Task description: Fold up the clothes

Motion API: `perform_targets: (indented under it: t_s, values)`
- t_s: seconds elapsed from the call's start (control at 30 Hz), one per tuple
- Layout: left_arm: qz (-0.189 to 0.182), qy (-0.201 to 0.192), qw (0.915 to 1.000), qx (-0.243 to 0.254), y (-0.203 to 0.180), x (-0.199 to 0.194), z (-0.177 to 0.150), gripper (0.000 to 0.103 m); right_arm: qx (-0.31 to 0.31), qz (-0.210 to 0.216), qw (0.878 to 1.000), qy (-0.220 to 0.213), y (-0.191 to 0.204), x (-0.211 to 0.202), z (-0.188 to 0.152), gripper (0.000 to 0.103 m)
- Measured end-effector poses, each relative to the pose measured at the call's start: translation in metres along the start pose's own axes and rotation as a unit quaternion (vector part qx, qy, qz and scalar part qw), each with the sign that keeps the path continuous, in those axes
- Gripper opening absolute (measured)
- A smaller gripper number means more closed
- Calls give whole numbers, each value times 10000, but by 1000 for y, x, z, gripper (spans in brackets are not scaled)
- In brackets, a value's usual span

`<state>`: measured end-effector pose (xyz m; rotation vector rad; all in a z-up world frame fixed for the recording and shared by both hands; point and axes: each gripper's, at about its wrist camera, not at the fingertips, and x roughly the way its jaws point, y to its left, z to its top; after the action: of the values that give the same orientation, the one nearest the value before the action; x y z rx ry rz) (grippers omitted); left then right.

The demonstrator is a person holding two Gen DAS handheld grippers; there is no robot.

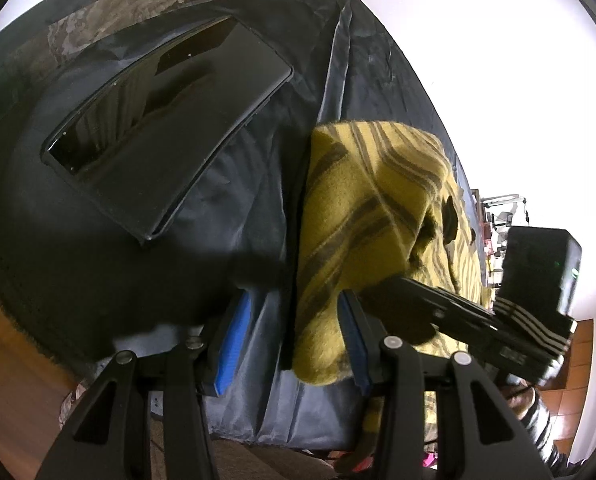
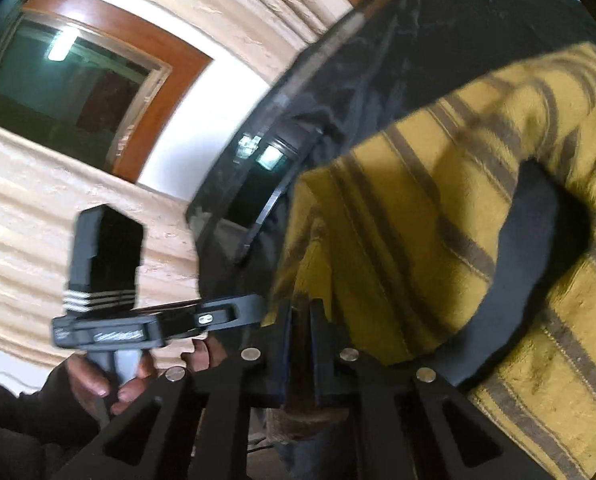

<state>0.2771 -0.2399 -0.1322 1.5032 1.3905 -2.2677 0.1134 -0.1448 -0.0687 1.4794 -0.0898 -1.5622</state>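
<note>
Two grippers: left gripper [image 1: 294, 344] spread, its jaws astride the garment's near edge without pinching; right gripper [image 2: 299, 344] pressed together on the yellow striped garment [image 1: 361, 216].
Garment: ahead of both, on dark sheet [image 1: 258, 184].
Open room: sheet left of left gripper, up to black tray [image 1: 166, 120].

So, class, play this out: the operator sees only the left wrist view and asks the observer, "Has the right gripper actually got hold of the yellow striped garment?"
Observer: Yes. In the right wrist view the right gripper is shut on the edge of the yellow striped garment, with cloth pinched between its pads.
Operator: What lies beside that grip?
Observer: A long black band curves across the garment, to the right of the pinch.
Operator: Does my left gripper show there?
Observer: Yes. The left gripper comes in from the left, its tip close to the garment's edge, and a hand is wrapped round its handle.
</note>
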Motion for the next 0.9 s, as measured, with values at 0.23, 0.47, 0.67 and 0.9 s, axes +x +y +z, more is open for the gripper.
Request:
perform_targets:
  t_s: [0.23,0.47,0.67,0.9]
  values:
    - [13,-13,10000,-33,10,-10,-8,50,171,-206,9996,68,-12,11,5,9]
    - [46,-47,10000,-33,10,-10,-9,50,154,-211,9996,98,-19,17,17,9]
    - [35,-24,10000,0,8,-9,-10,50,260,116,9995,161,-24,22,19,17]
    - [36,5,10000,21,9,-11,-9,50,98,403,9991,102,-9,29,22,56]
